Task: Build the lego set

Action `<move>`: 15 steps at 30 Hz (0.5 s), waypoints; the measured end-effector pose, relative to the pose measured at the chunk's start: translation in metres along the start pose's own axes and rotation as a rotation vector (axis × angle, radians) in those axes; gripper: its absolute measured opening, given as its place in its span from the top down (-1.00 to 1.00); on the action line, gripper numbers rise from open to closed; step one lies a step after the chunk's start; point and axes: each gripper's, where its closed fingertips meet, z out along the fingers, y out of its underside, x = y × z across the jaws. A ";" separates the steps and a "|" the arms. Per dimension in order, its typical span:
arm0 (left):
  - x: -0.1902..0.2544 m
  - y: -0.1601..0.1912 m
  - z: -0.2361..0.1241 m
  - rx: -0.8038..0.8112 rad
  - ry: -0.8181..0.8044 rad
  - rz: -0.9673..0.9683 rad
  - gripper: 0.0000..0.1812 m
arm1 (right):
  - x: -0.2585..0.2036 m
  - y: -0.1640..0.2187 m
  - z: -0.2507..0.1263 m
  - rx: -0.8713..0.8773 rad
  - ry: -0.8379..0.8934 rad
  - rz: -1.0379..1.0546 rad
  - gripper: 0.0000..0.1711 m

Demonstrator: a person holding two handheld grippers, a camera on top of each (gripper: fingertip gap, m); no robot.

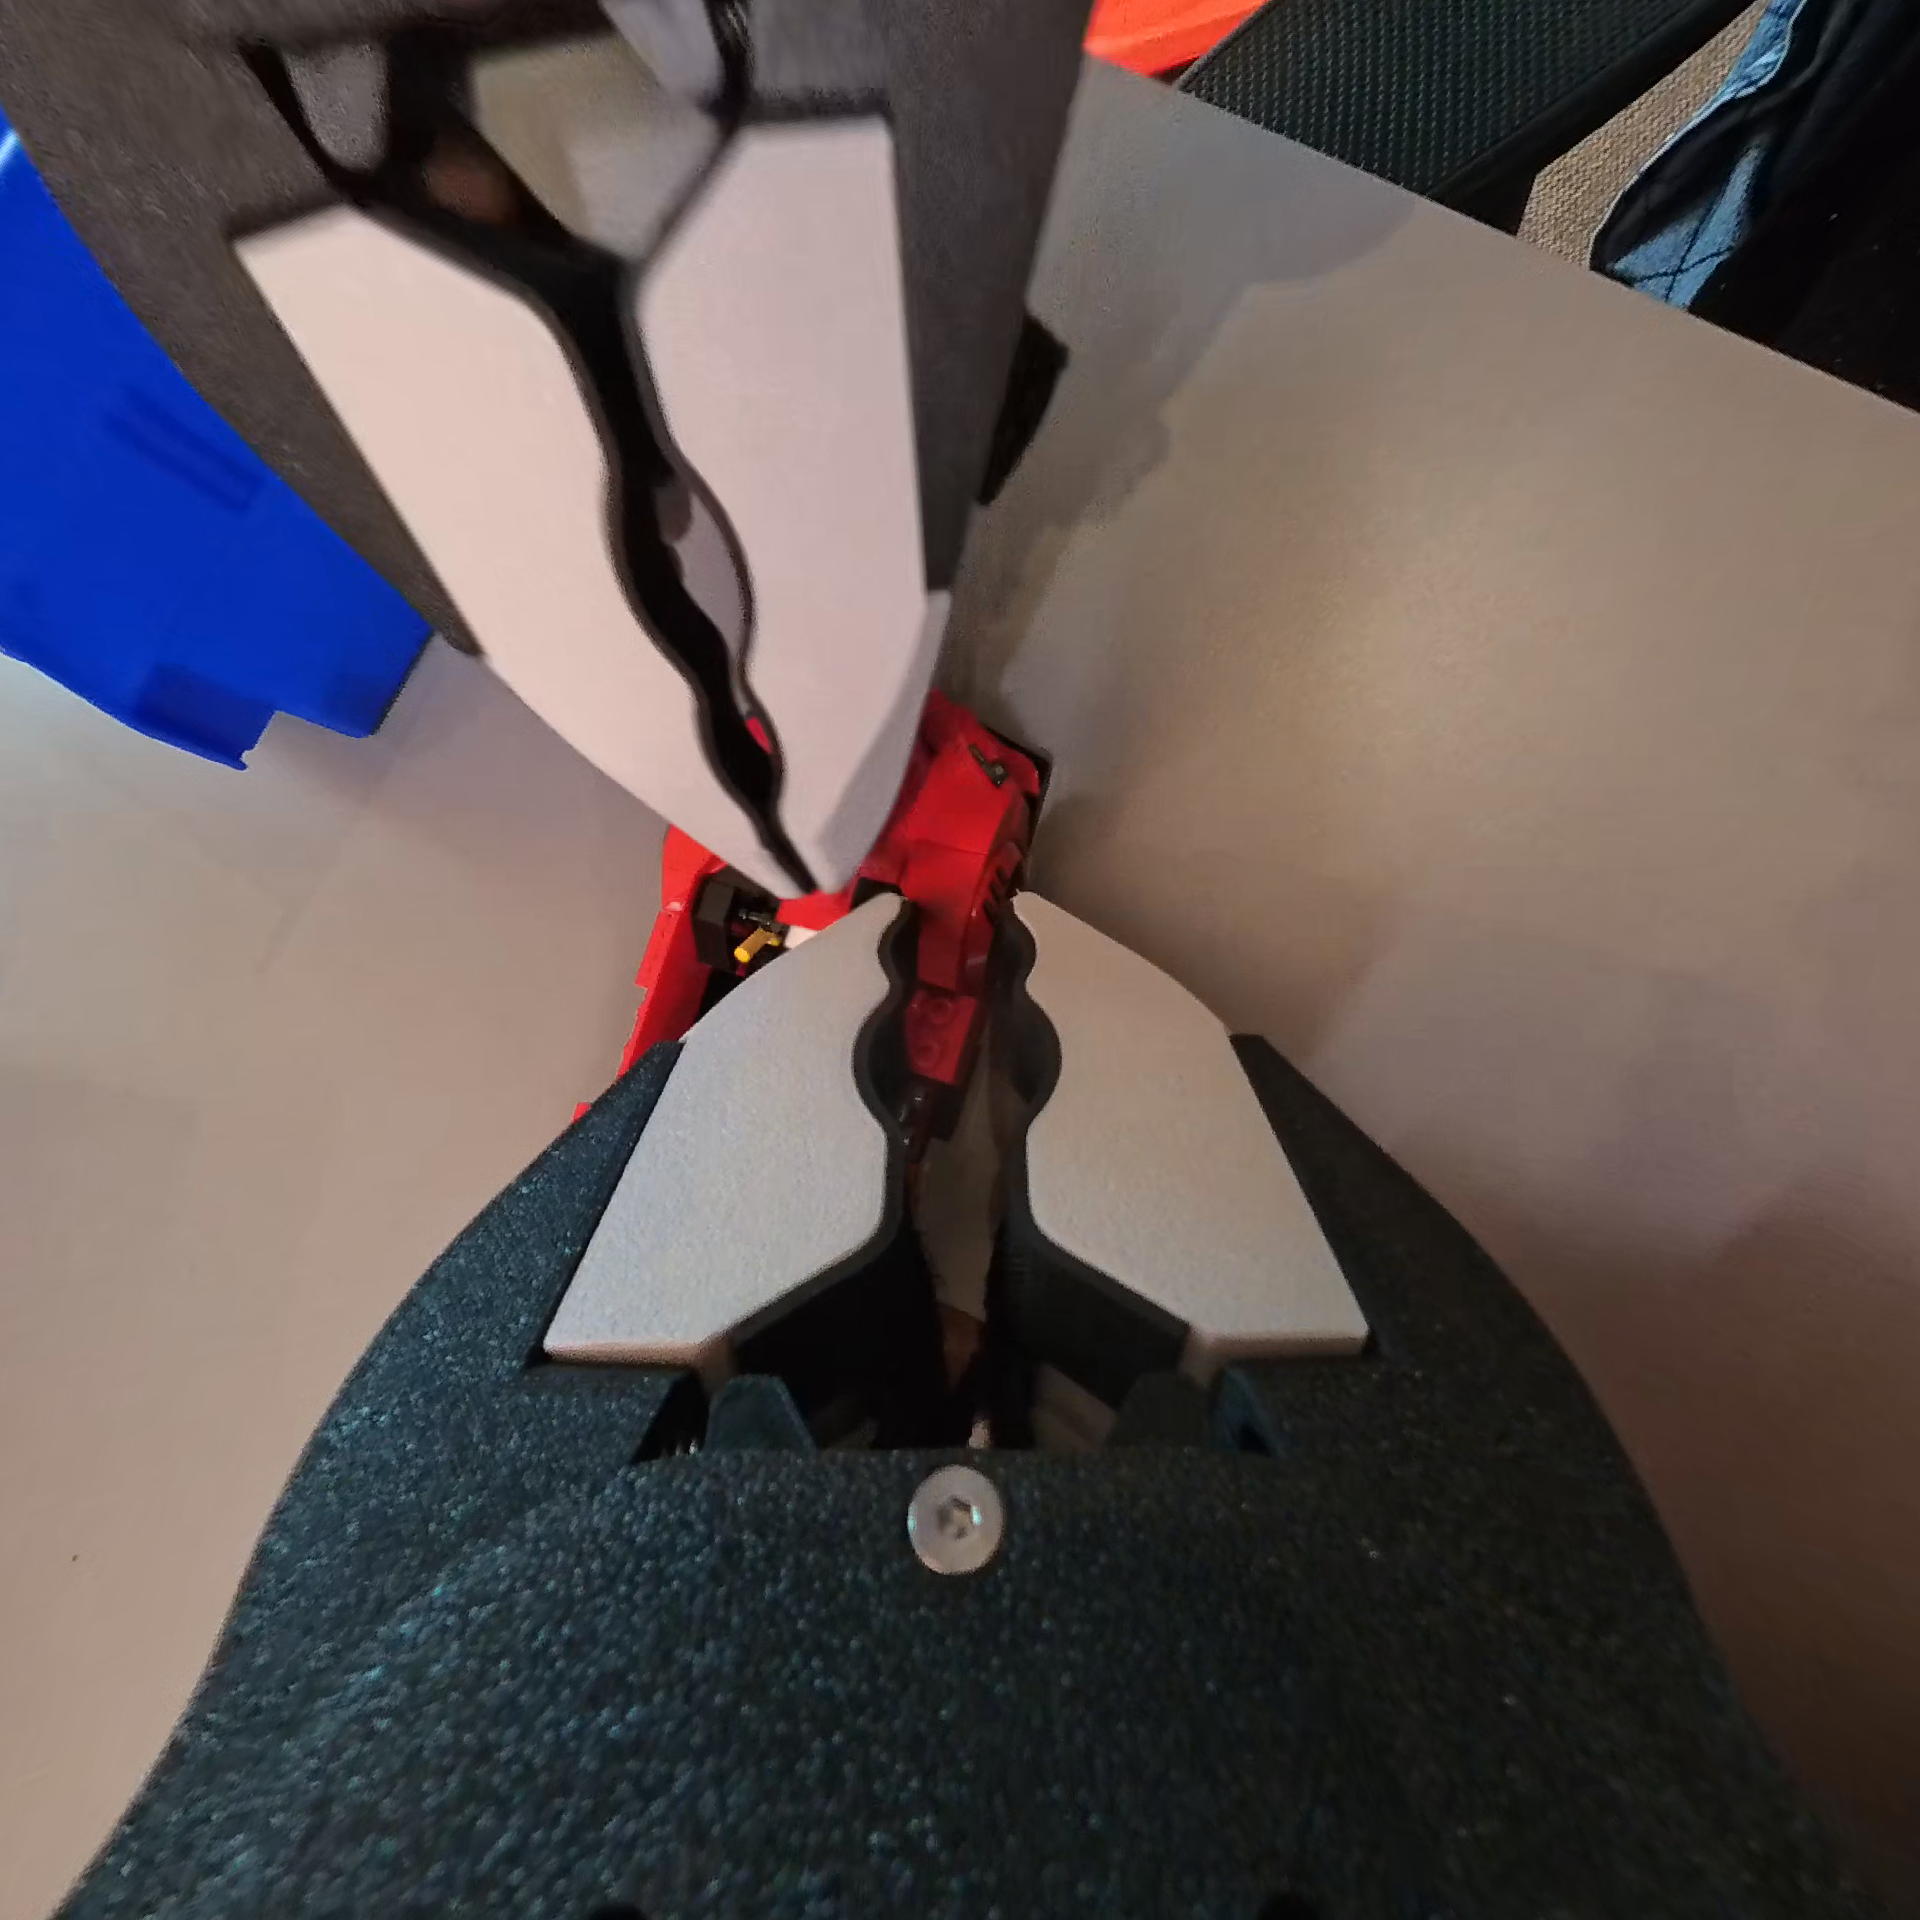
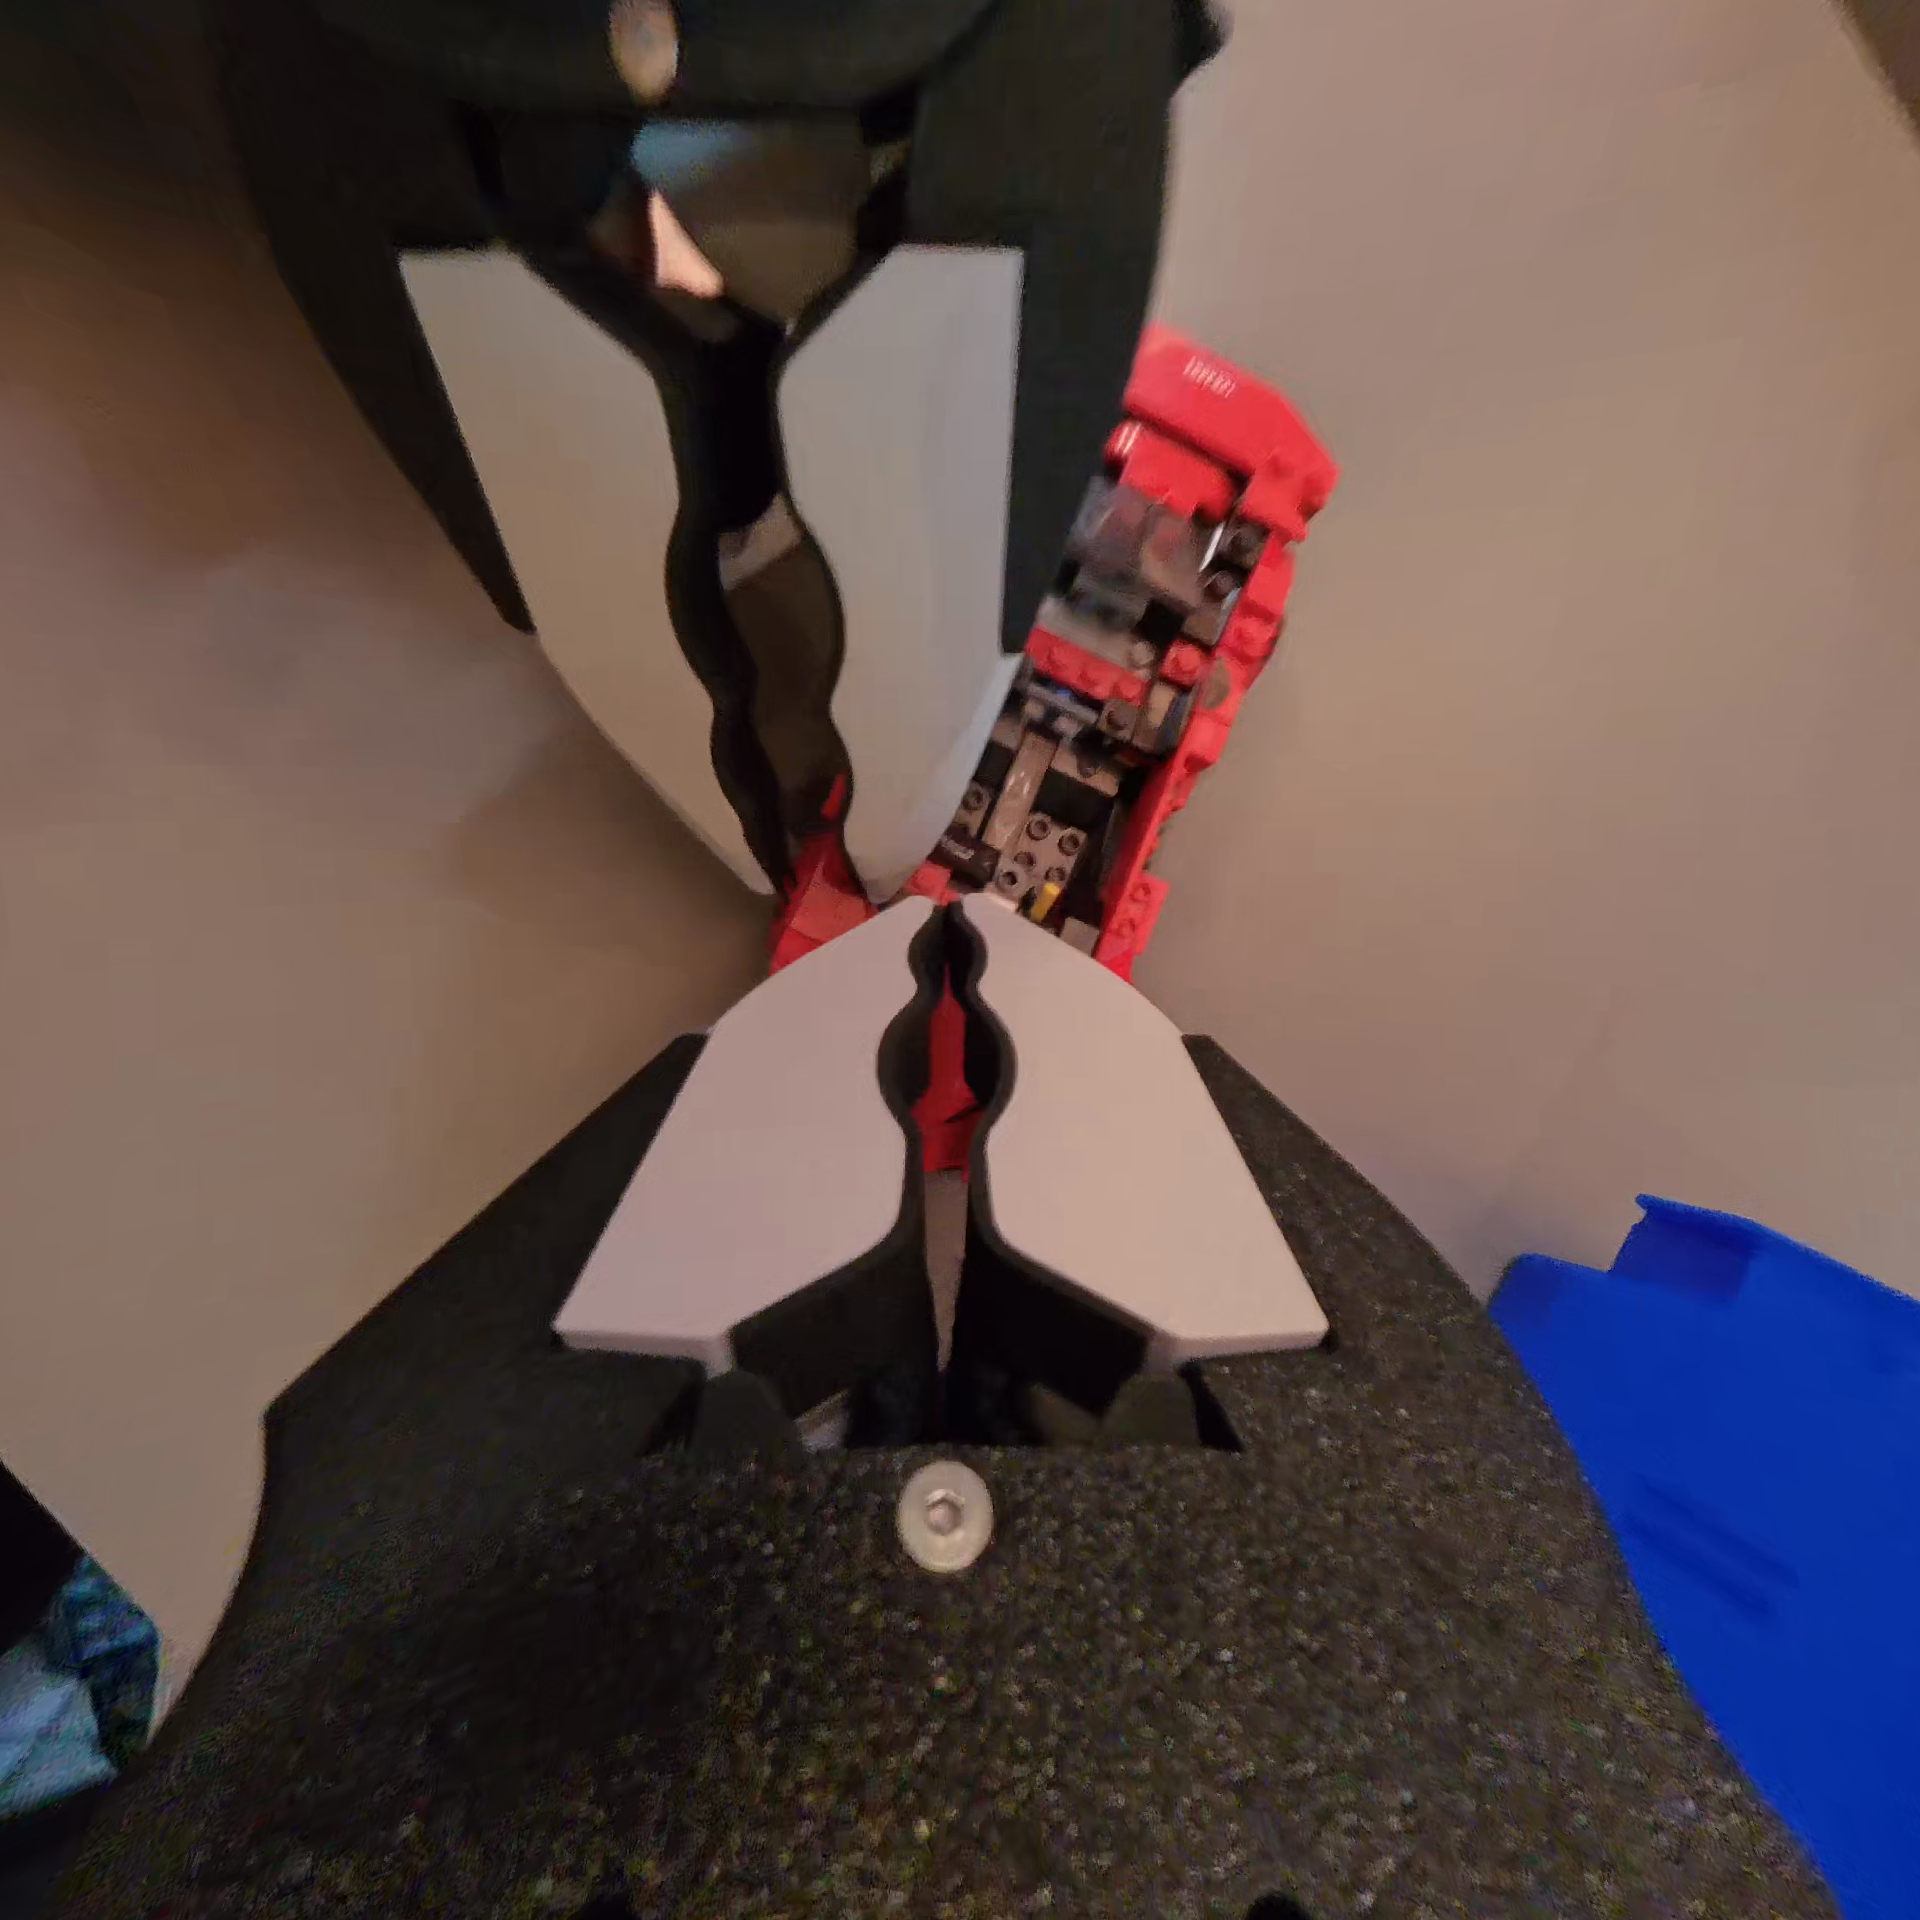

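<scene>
A partly built red lego car (image 1: 956,821) with a black and grey inside lies on the pale table (image 1: 1455,727). My left gripper (image 1: 956,914) is shut on the car's near end, with a red part between its fingers. My right gripper (image 1: 816,883) comes in from above with its fingertips shut together and touching the car's top. In the right wrist view the car (image 2: 1195,582) stretches away to the upper right. The right gripper (image 2: 948,912) is shut just above it, and no loose piece shows in it. The left gripper (image 2: 821,883) grips the car from the far side.
A blue plastic bin (image 1: 156,520) stands on the table close to the grippers and also shows in the right wrist view (image 2: 1745,1507). The table edge (image 1: 1558,239) runs past the car, with a dark mesh chair (image 1: 1455,94) and dark cloth (image 1: 1766,156) beyond. Only a small space, under 4 cm, lies between the two pairs of fingers.
</scene>
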 end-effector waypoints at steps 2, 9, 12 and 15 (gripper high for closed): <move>0.000 0.000 0.000 0.000 0.000 0.001 0.84 | 0.009 -0.006 -0.012 0.057 0.031 0.039 1.00; 0.000 0.001 0.000 -0.006 0.006 0.004 0.84 | 0.001 0.004 -0.040 0.106 0.060 0.078 1.00; 0.003 0.002 -0.002 -0.019 0.025 -0.006 0.81 | -0.006 0.010 -0.052 0.164 0.061 0.141 1.00; 0.003 0.004 -0.004 -0.048 0.034 -0.016 0.77 | -0.005 0.024 -0.059 0.177 0.101 0.208 1.00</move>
